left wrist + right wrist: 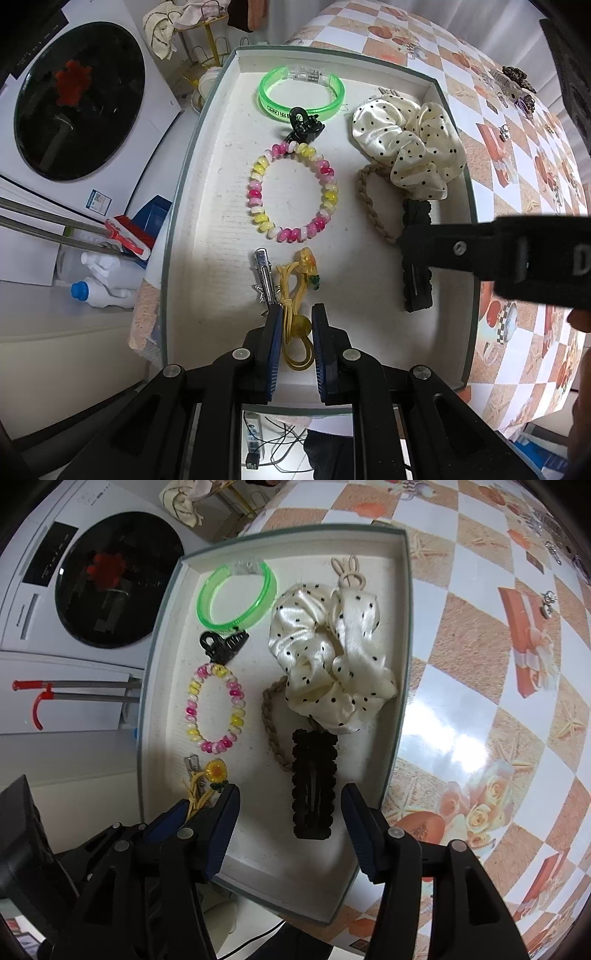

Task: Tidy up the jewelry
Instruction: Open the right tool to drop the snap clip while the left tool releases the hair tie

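Black clip: scalloped black snap clip lies flat on the tray floor, lower right part, between the right tongs' pads but not touched by them.
Clip axis: long axis runs near-to-far in the right wrist view, roughly parallel to the tray's right wall; far end touches or just overlaps the braided tie and sits just below the scrunchie. Which end is the opening end, cannot tell.
Tray: white shallow tray on the checkered surface.
Done so far: tray also holds green bangle, small black claw clip, pink-yellow bead bracelet, silver clip, beige bunny tie, all spread apart in loose rows.
Left tongs: left tongs narrow, pads closed on the yellow sunflower tie at the tray's near edge, pointing straight down; tie looks not yet let go.
Right tongs: right tongs wide, nothing gripped; black clip looks already set down.
Left to do: more small pieces lie loose on the surface beyond the tray's far right corner, well apart from it; too small to name. Judged well along, not finished.
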The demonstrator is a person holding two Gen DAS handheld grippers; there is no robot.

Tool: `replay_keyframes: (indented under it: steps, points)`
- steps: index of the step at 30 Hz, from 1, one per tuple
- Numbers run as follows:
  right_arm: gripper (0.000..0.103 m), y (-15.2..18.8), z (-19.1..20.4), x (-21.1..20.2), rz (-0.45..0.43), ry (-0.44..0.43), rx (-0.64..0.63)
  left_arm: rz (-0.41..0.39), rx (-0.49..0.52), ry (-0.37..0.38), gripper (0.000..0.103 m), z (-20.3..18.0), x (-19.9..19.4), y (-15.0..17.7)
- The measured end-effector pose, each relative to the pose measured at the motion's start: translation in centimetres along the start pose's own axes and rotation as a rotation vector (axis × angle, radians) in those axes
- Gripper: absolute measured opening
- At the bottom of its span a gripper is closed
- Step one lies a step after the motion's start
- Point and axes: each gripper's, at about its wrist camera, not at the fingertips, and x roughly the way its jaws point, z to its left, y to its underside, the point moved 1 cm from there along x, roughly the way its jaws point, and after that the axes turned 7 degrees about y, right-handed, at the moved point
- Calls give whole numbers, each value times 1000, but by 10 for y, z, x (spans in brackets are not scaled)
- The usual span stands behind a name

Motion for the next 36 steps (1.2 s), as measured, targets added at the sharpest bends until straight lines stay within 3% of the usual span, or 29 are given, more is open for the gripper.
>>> replay_keyframes:
  steps: [5, 19, 20, 21, 22, 23, 33, 34, 36]
  points:
    - [69, 4, -7, -21, -24, -11, 20, -2, -5, -9, 21, 0, -8, 0]
    - [69, 24, -42, -67, -81, 83, 72, -24, 15, 17, 22, -5, -27, -3]
    - [69, 26, -44, -68, -81, 83, 78, -25, 16, 16, 43, -6, -28, -3]
    - [69, 28, -45, -69, -82, 83, 85, -32, 13, 7, 92, -6, -30, -4]
    - [69, 30, -46, -68, -83, 83, 89, -57, 8, -12, 103, -6, -34, -4]
    - [69, 31, -47, -69, -84, 83, 93, -85, 10, -25, 103, -7, -38, -4]
    - [69, 33, -42, -82, -118, 102, 69, -78, 42, -32, 103, -15, -56, -8]
    - [70, 33, -40, -84, -121, 107, 59, -78, 43, -36, 103, -15, -58, -7]
    - [82, 32, -33, -89, -130, 126, 32, -74, 39, -51, 103, -15, -64, -7]
